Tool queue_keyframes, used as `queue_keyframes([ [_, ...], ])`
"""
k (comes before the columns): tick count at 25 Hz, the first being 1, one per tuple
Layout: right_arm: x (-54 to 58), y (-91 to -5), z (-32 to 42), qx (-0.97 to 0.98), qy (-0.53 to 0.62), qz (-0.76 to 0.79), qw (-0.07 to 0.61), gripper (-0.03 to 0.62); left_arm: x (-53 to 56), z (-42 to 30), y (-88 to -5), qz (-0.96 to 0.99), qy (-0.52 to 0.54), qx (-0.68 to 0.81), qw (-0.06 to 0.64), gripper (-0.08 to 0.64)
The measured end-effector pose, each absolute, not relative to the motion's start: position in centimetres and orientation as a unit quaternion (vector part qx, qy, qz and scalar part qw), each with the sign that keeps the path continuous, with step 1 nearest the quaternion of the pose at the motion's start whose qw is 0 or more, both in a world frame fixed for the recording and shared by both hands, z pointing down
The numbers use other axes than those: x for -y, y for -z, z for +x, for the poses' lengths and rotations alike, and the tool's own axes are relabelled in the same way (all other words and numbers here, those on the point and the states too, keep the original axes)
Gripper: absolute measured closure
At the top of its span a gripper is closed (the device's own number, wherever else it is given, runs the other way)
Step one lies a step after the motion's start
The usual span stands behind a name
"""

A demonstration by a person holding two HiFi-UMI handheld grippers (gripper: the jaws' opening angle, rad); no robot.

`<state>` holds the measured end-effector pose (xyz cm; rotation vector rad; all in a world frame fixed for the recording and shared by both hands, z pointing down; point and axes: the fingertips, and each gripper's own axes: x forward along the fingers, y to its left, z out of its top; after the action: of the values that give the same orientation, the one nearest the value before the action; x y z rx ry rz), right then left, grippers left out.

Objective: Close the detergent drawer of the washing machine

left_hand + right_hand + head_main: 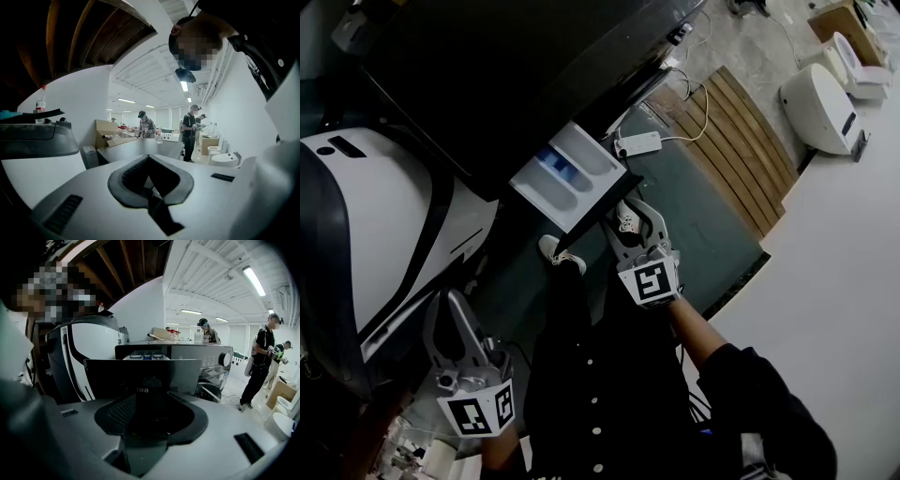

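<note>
The washing machine has a dark top. Its detergent drawer stands pulled out, showing white compartments with a blue insert. My right gripper is open just in front of the drawer's dark front panel. That panel fills the right gripper view straight ahead of the right gripper, and nothing sits between the jaws. My left gripper hangs low at the left beside a white appliance. It is open and empty and points away from the drawer. The left gripper view shows the left gripper facing the room.
A white power strip with its cable lies on the floor beyond the drawer, next to wooden slats. White toilets stand at the far right. The wearer's shoe is under the drawer. Other people stand farther back.
</note>
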<state>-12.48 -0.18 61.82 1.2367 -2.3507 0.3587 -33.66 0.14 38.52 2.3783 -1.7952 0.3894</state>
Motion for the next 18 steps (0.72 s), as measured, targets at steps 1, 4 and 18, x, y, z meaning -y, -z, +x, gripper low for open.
queue_keyframes([
  [1,0.1,-61.8,-12.5,0.854,-0.132,0.449,0.228,0.397,-0.2,-33.8,-38.6,0.789,-0.13,0.597,0.069,0.555],
  [4,0.2,-61.8,-12.5,0.854,-0.133,0.449,0.225,0.397,-0.2,-34.0,-38.8,0.786,-0.132,0.6,0.071,0.555],
  [18,3.7,-61.6,-14.9,0.858,-0.132,0.447,0.215,0.397,-0.8,-34.9,-39.5,0.776,-0.129,0.613,0.078,0.555],
])
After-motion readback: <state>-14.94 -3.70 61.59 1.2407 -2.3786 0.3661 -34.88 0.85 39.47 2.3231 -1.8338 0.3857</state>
